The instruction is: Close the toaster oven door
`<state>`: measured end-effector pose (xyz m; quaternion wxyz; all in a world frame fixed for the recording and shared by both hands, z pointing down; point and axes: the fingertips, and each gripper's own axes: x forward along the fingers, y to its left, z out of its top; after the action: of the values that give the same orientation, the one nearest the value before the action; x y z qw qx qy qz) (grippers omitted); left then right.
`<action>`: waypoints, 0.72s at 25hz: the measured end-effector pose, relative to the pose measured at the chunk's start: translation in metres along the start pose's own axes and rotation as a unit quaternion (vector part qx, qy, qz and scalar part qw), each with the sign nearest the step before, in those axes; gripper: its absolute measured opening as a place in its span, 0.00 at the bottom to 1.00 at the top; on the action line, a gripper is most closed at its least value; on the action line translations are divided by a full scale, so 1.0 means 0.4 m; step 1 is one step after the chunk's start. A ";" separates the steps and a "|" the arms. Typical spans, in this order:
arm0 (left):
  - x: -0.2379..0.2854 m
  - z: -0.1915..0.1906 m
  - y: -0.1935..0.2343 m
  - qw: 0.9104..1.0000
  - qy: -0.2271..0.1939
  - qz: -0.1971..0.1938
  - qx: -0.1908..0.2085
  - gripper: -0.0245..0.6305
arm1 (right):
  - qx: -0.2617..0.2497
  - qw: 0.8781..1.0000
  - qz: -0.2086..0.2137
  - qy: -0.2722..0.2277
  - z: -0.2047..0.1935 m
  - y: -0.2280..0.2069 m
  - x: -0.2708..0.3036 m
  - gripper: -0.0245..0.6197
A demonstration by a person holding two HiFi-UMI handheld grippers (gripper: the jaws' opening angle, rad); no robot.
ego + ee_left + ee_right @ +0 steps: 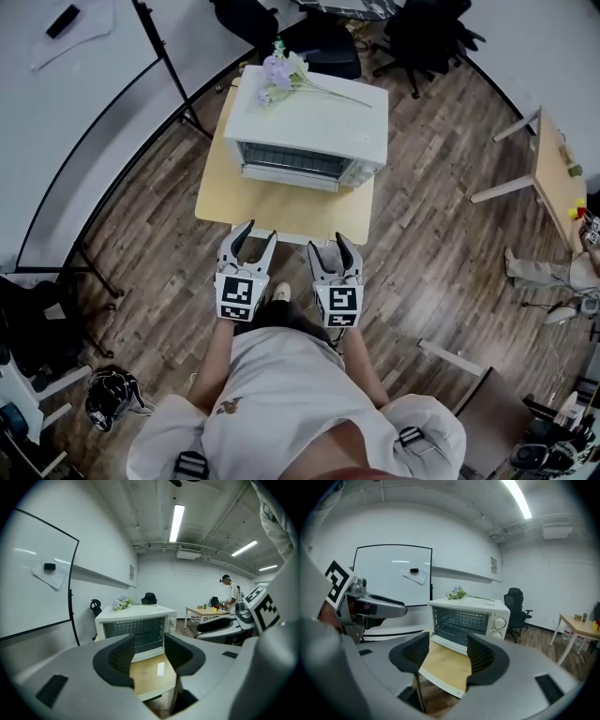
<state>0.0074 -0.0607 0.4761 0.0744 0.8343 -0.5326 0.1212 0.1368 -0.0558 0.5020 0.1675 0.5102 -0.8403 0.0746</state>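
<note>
Both grippers hang short of the near edge of the surface (281,211), well apart from the toaster oven (328,122) that stands at its far side. The left gripper (259,234) has its jaws a little apart with nothing between them. The right gripper (330,248) is parted somewhat wider and is also empty.

The door (289,178) seems to be dropped forward, its white edge lying low along the front, though from these angles the glass panel itself is hard to make out.

To close it well, I would bring one gripper in low under that front edge and lift it in an arc up toward the top of the opening. Pressing at the middle of the edge rather than at a corner should keep the oven from twisting on the surface. The other gripper could steady the casing if it starts to slide back.

Inside the oven only a wire rack (464,625) shows, with no food or tray on it. A sprig of flowers (278,73) lies on the roof and needs no handling.
</note>
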 end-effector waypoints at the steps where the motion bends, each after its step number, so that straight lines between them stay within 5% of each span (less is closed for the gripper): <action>1: 0.007 -0.011 0.003 1.000 0.004 0.000 -0.002 0.33 | 0.002 1.000 0.002 0.006 -0.013 0.001 0.007 0.43; 18: 0.088 -0.273 0.091 0.995 0.088 -0.021 -0.042 0.40 | 0.030 0.993 -0.018 0.112 -0.260 -0.017 0.104 0.43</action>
<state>-0.0250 -0.0791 0.5906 0.1582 0.8277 -0.5110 0.1699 0.1467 -0.0630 0.6134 0.2467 0.5181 -0.8045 0.1534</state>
